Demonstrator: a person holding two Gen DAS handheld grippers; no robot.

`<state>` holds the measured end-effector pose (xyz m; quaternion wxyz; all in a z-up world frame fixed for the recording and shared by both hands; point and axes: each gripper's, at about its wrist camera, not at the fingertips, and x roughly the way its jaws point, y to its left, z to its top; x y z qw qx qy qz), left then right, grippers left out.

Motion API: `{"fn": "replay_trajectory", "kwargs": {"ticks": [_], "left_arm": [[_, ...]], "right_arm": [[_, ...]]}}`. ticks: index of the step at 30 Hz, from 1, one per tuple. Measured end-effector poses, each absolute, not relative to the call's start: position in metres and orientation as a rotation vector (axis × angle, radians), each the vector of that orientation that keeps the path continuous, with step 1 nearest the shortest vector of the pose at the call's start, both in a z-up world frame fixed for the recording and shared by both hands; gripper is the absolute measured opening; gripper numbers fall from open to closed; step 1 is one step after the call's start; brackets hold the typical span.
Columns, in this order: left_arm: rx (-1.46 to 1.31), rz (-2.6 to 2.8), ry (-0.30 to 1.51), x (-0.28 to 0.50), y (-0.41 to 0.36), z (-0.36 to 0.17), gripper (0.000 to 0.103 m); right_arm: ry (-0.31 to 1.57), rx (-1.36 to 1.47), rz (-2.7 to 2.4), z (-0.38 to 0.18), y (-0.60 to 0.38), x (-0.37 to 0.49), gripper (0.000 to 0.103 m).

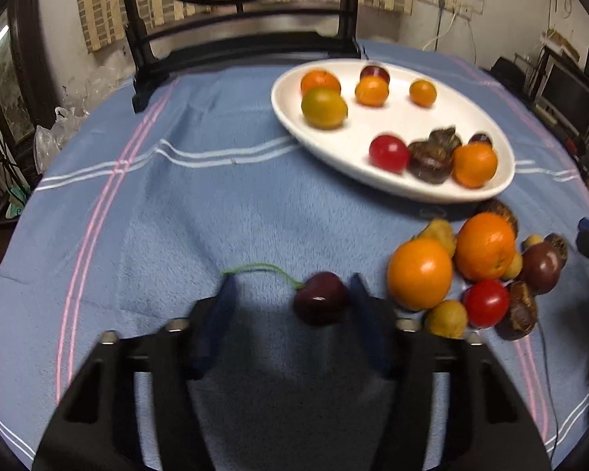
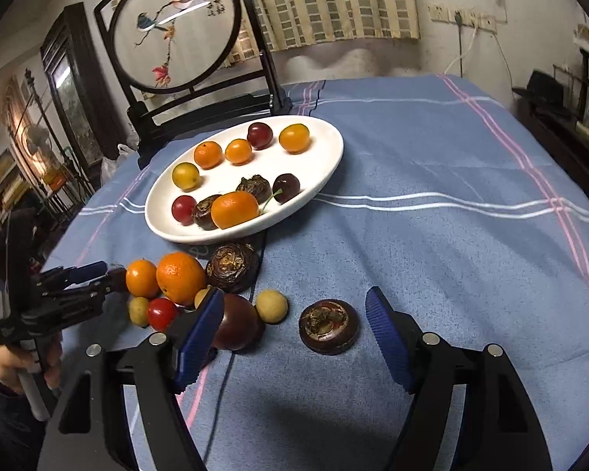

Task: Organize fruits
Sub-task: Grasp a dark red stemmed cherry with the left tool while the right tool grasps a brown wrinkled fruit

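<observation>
1. Two blue pads of the left gripper point(image 1: 290, 294) are spread apart close to the camera, and a dark cherry point(image 1: 321, 298) with a green stem sits between them, right against the pad nearer the fruit pile. I cannot tell if that pad is really touching the cherry.
2. Blue cloth point(image 1: 216, 216) with pink and white stripes lies under the cherry.
3. Next to the cherry is a pile of loose fruit on the cloth: two big oranges point(image 1: 420, 272), a red tomato point(image 1: 485, 303), small yellow fruits and some dark brown ones.
4. Behind that pile is a white oval plate point(image 1: 396, 125). It holds small oranges, a yellow-green fruit, a red tomato, dark brown water chestnuts and dark cherries.
5. Right gripper point(image 2: 294, 314) is spread wide open and holds nothing.
6. Between its blue pads, a brown water chestnut point(image 2: 329, 325) lies flat on the cloth, closer to the right-side pad but not touching it.
7. Beside the water chestnut are a small yellow fruit point(image 2: 271, 306) and a dark purple round fruit point(image 2: 237, 322). The purple fruit is partly hidden behind the other pad.
8. Past the plate stands a round picture screen point(image 2: 176, 35) in a dark frame, with birds and a branch on it.
</observation>
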<state>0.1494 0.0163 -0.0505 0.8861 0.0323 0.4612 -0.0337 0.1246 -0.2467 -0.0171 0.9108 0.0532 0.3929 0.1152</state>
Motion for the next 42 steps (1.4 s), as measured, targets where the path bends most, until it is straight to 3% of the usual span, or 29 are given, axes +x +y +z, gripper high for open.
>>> {"fn": "replay_trajectory", "kwargs": {"ticks": [2, 3, 4, 12, 15, 23, 25, 31, 42], "left_arm": [[0.062, -0.073, 0.956, 0.149, 0.015, -0.053, 0.039], [0.076, -0.077, 0.954, 0.149, 0.013, -0.053, 0.030], [0.084, -0.087, 0.952, 0.148, 0.011, -0.053, 0.029], [0.058, -0.034, 0.855, 0.141, 0.014, -0.034, 0.029], [0.034, -0.054, 0.864, 0.141, 0.015, -0.034, 0.029], [0.011, -0.090, 0.883, 0.141, 0.019, -0.035, 0.029], [0.010, -0.094, 0.883, 0.141, 0.018, -0.035, 0.029], [0.000, -0.092, 0.898, 0.142, 0.018, -0.036, 0.029], [0.006, -0.155, 0.845, 0.167, -0.009, 0.016, 0.029]], "right_arm": [[0.804, 0.089, 0.227, -0.017, -0.246, 0.123, 0.075], [0.799, 0.085, 0.229, -0.016, -0.246, 0.123, 0.075], [0.796, 0.084, 0.230, -0.016, -0.246, 0.122, 0.075], [0.872, -0.031, 0.183, -0.031, -0.236, 0.123, 0.075], [0.902, -0.046, 0.163, -0.036, -0.236, 0.125, 0.066], [0.937, -0.089, 0.105, -0.051, -0.231, 0.134, 0.053], [0.928, -0.078, 0.112, -0.052, -0.230, 0.137, 0.040], [0.903, -0.028, 0.130, -0.042, -0.232, 0.133, 0.040], [0.700, 0.018, 0.285, 0.036, -0.203, 0.147, 0.040]]}}
